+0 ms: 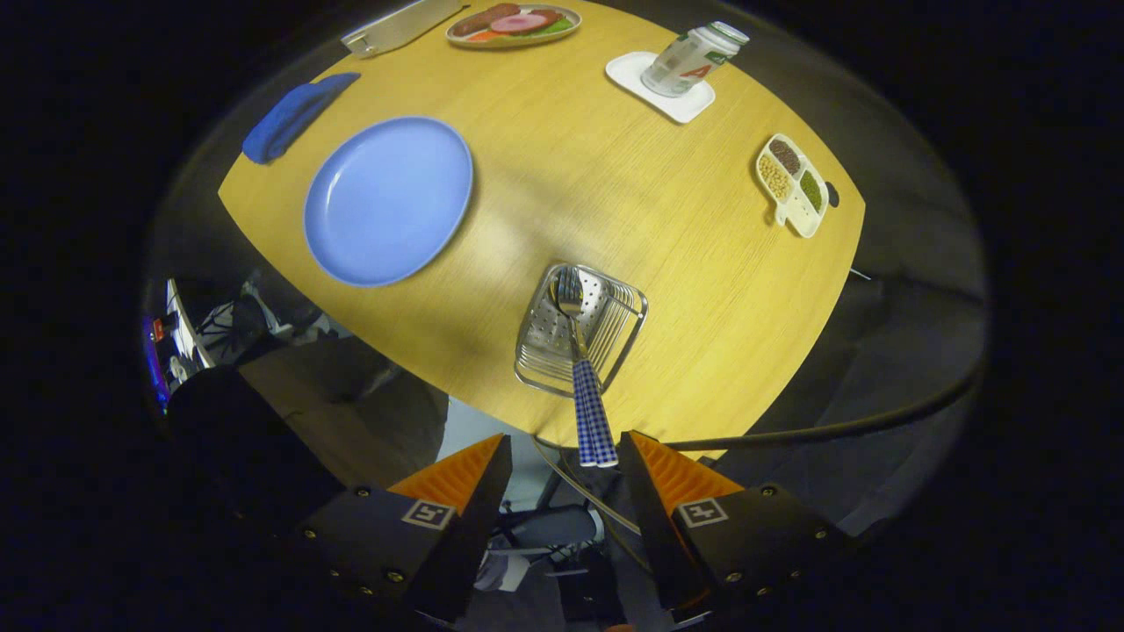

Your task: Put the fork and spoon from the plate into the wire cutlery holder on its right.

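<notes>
Nearest the camera, the tongs (pixel 562 461) stand apart, gripping nothing. Just ahead, between their tips, end the checked handles of the fork and spoon (pixel 587 399), whose long axis runs straight away into the wire cutlery holder (pixel 619 329) at the bench's (pixel 702 263) near edge. Beyond, leftward, the blue plate (pixel 386 202) lies bare.

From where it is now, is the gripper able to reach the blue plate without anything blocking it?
Probably yes. The gripper has its jaws open with nothing between them, above the checked cutlery handles in the wire holder. The blue plate lies beyond, with bare table around it.
</notes>
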### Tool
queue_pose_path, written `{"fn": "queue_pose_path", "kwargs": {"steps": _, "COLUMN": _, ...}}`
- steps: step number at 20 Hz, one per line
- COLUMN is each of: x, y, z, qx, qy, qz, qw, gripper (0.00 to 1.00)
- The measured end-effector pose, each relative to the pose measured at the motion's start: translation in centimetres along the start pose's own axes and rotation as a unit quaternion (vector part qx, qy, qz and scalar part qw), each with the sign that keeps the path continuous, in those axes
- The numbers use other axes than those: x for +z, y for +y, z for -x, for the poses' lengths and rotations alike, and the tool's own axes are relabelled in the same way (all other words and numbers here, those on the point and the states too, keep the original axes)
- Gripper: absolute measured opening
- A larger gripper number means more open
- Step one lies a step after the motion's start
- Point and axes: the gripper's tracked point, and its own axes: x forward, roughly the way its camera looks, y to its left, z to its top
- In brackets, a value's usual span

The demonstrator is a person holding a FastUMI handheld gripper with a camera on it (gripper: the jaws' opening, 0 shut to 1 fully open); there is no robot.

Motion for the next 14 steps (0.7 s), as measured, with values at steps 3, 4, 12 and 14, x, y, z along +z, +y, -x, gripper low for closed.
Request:
{"fn": "queue_pose_path", "kwargs": {"steps": 3, "x": 1.4, "y": 3.6, "z": 0.4, "qx": 0.023, "qy": -0.082, "qz": -0.052, "qw": 0.995, "gripper": 0.9}}
{"fn": "queue_pose_path", "kwargs": {"steps": 4, "x": 2.3, "y": 4.7, "z": 0.9, "qx": 0.033, "qy": -0.119, "qz": -0.077, "qw": 0.989, "gripper": 0.98}}
{"fn": "queue_pose_path", "kwargs": {"steps": 12, "x": 6.9, "y": 7.9, "z": 5.5, "qx": 0.03, "qy": -0.323, "qz": -0.188, "qw": 0.927, "gripper": 0.97}}
{"fn": "queue_pose_path", "kwargs": {"steps": 14, "x": 8.1, "y": 6.8, "z": 8.7, "qx": 0.006, "qy": -0.394, "qz": -0.208, "qw": 0.895, "gripper": 0.97}}
